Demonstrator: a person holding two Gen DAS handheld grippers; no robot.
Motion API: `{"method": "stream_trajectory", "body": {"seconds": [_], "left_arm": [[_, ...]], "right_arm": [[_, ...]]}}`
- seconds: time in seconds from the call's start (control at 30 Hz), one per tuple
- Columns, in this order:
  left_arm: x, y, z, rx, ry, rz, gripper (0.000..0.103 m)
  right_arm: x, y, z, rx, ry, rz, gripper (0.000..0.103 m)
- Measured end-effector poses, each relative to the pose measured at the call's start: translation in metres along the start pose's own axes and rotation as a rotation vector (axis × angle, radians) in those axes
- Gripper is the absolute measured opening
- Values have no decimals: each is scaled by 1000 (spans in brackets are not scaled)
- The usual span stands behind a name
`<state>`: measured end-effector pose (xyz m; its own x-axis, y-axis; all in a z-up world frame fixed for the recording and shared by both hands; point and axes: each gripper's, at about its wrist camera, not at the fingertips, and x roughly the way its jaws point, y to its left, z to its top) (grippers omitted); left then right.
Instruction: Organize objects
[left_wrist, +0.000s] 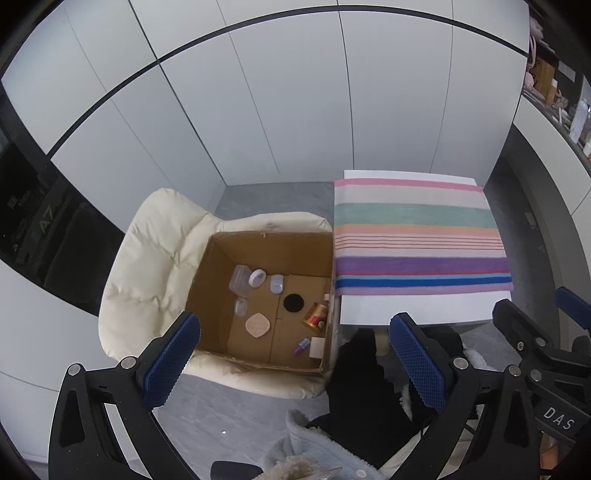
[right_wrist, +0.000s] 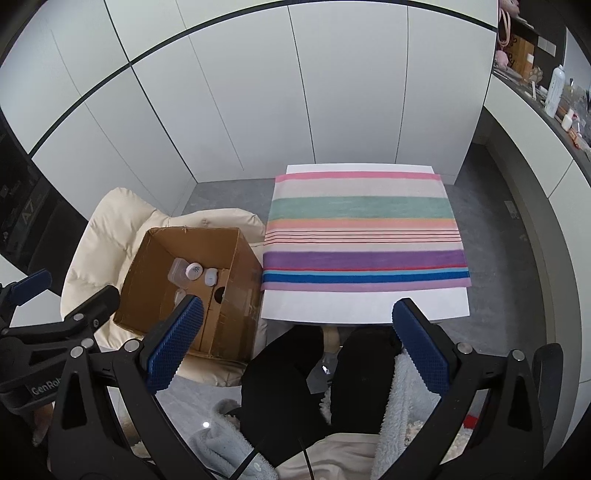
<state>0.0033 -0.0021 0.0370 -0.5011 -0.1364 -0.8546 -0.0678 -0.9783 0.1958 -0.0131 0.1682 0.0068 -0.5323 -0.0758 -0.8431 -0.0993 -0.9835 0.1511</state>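
An open cardboard box (left_wrist: 218, 266) sits on a cream padded chair (left_wrist: 147, 251). Inside lie several small items: clear plastic cases (left_wrist: 239, 279), a white round jar (left_wrist: 256, 277), a black disc (left_wrist: 293, 302), a pink puff (left_wrist: 257, 325), a gold can (left_wrist: 315, 315) and a small purple tube (left_wrist: 301, 346). The box also shows in the right wrist view (right_wrist: 236, 310). My left gripper (left_wrist: 295, 365) is open and empty, held high above the box. My right gripper (right_wrist: 295, 350) is open and empty, above the person's lap in front of the table.
A white table (right_wrist: 362, 310) with a striped cloth (right_wrist: 364, 236) stands right of the chair. White cabinet doors (right_wrist: 295, 92) line the back. A cluttered counter (right_wrist: 554, 99) runs along the right. The person's black-clad legs (right_wrist: 280, 387) are below the grippers.
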Motion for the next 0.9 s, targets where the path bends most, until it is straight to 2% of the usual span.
{"method": "stream_trajectory", "body": {"seconds": [0.9], "left_arm": [[4,6,-1,12,5,8,103]], "right_arm": [[1,6,1,-19,-14,-19,103]]}}
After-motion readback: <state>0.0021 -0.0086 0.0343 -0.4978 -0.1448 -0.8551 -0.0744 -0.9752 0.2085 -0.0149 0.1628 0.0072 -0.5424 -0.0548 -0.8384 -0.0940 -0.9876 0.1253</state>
